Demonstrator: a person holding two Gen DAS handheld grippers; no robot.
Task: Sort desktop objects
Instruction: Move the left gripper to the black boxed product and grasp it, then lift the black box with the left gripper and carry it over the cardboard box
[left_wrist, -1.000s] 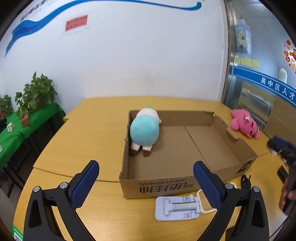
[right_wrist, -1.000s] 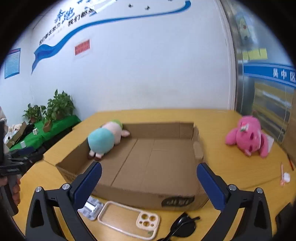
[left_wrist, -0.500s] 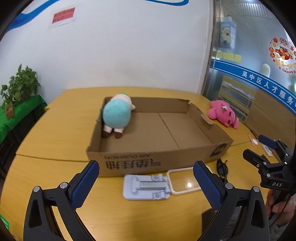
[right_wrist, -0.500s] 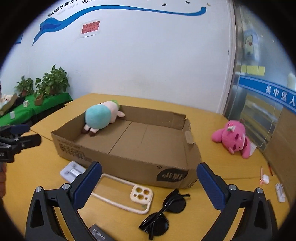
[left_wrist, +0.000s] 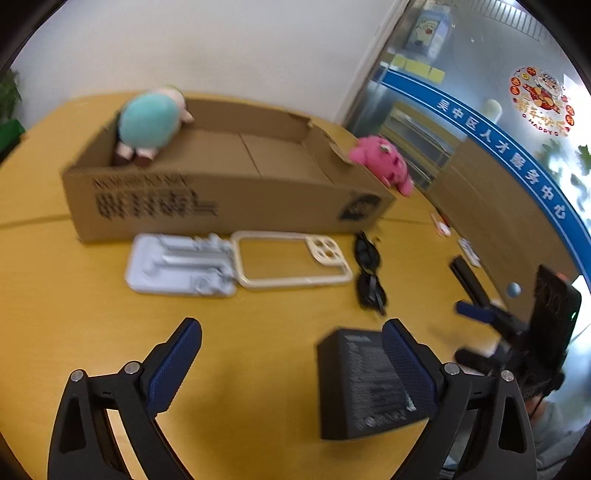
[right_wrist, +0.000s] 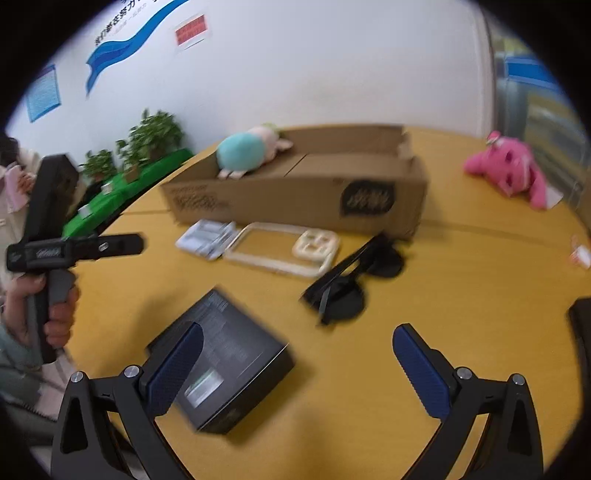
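Both grippers hang over the yellow table (left_wrist: 55, 295) with nothing between their pads. The left gripper (left_wrist: 291, 365) is spread wide, its jaws closing slightly; the right gripper (right_wrist: 299, 369) is released, fingers wide apart. A black box (left_wrist: 365, 387) lies nearest. Farther off sit sunglasses (right_wrist: 351, 284), a phone case (left_wrist: 291, 262) and a grey stand (left_wrist: 181, 266), before the carton (left_wrist: 221, 206) holding a teal plush (left_wrist: 147, 122). A pink plush (right_wrist: 509, 170) lies far right.

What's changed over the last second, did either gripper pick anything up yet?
No pickup yet. Both views have tipped down toward the table, bringing a black box into view near the left gripper and right gripper. The left jaws are closing slightly with nothing between them. The cardboard box, teal plush, pink plush, phone case and sunglasses stayed put.
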